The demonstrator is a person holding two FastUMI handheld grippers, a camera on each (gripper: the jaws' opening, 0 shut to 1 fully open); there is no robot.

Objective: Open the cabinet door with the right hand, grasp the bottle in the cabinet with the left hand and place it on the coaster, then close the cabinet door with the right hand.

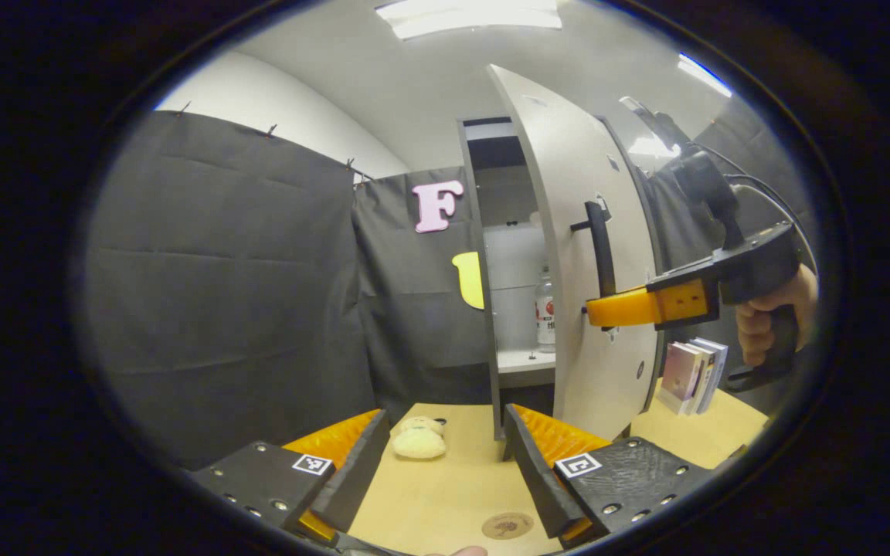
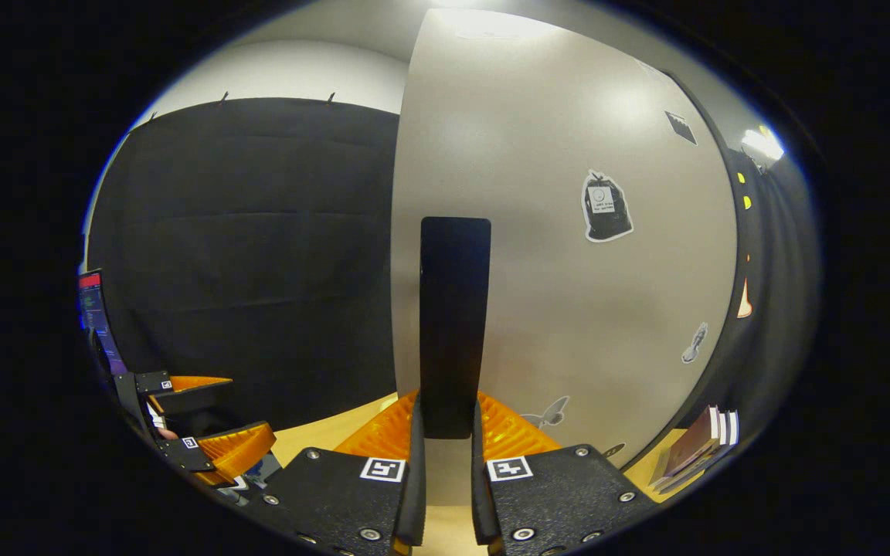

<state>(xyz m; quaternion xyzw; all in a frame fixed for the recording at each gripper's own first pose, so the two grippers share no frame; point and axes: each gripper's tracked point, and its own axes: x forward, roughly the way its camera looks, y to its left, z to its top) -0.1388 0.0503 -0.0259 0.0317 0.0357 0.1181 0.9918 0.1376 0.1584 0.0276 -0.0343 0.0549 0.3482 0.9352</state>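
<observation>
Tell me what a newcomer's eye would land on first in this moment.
Probably the tall cabinet door swung partly open at centre, with the right gripper clamped on its dark vertical handle. Behind the door's edge a bottle stands on a shelf inside. Nearer, the left gripper hangs open over the wooden table, a round coaster just below it.

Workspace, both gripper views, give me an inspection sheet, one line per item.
Surface: wooden table, bare in the middle.
Job's things: cabinet door partly open; bottle upright on the shelf; coaster on the table.
Clutter: plush toy; books beside the cabinet.
Grippers: right gripper shut on the door handle; left gripper open, empty.
Cables: one cable behind the right gripper.
Surroundings: black cloth walls; ceiling lights.
</observation>
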